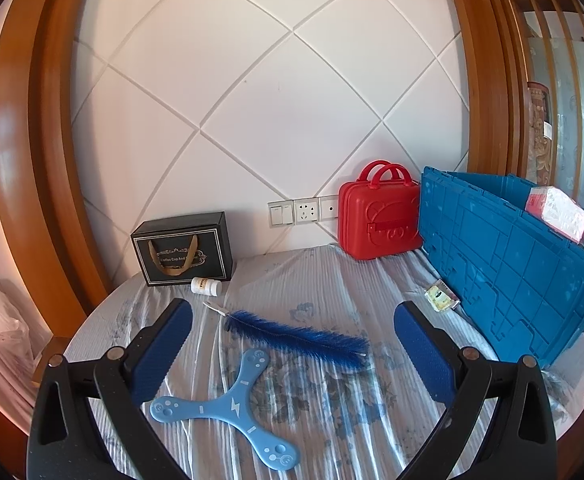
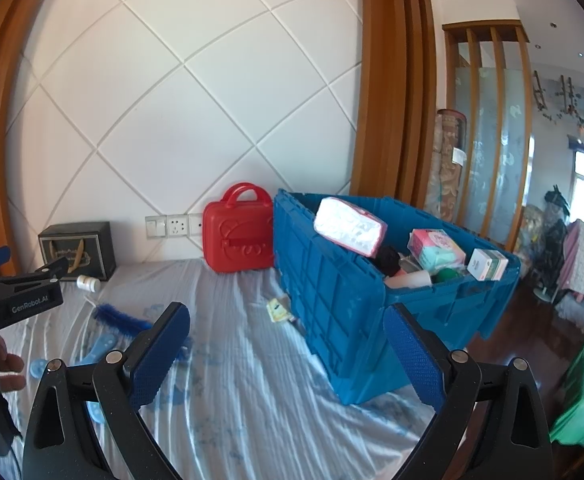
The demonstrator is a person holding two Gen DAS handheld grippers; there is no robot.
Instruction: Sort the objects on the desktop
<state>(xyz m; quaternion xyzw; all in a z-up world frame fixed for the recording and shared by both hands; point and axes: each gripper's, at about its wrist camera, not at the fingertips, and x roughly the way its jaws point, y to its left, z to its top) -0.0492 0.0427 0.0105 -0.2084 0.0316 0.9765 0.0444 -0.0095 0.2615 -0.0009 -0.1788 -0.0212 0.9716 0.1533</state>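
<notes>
Hovering open and empty, left tongs (image 1: 292, 344) frame the brush (image 1: 297, 336) at 12 o'clock; right tongs (image 2: 288, 344), also open, face the crate (image 2: 331, 300).

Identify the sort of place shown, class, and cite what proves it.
Probably a room in a home: a cloth-covered table against a white panelled wall with a wall socket, and a blue crate of household goods.

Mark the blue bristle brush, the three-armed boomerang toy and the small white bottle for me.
blue bristle brush (image 1: 297, 336): left wrist view, middle of the bristles.
three-armed boomerang toy (image 1: 232, 407): left wrist view, central hub.
small white bottle (image 1: 208, 286): left wrist view, its side.
</notes>
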